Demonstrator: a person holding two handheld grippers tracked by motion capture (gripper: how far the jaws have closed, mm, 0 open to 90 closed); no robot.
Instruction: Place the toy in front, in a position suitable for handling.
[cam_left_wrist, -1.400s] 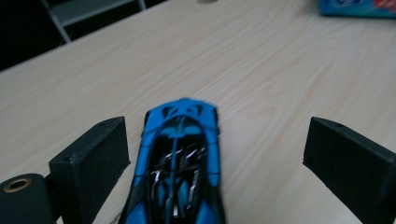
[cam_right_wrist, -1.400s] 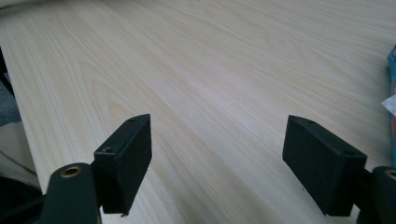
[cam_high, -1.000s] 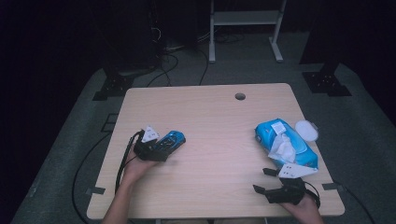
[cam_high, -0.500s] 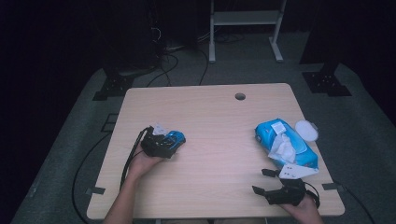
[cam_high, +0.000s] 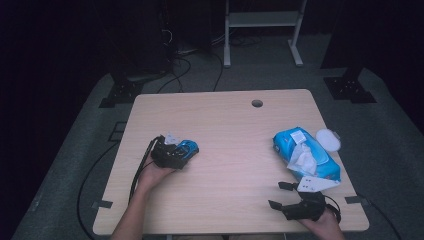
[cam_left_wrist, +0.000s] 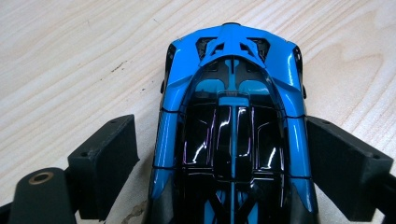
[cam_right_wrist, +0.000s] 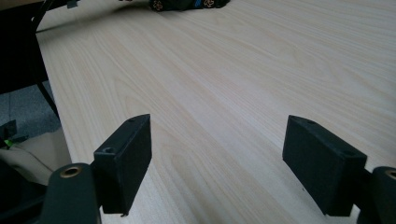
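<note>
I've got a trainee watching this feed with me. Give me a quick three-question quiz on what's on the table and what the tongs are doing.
1. True or false: the left tongs have the toy car between their jaws.
2. Which lies nearest the right tongs? A) the table's hole B) the wipes pack C) the toy car
3. Fill in: the white round lid lies beside the ____ pack.

Key: 1 true: the jaws have just been closing around the car, with a gap left on one side. 2 B. 3 wipes.
</note>
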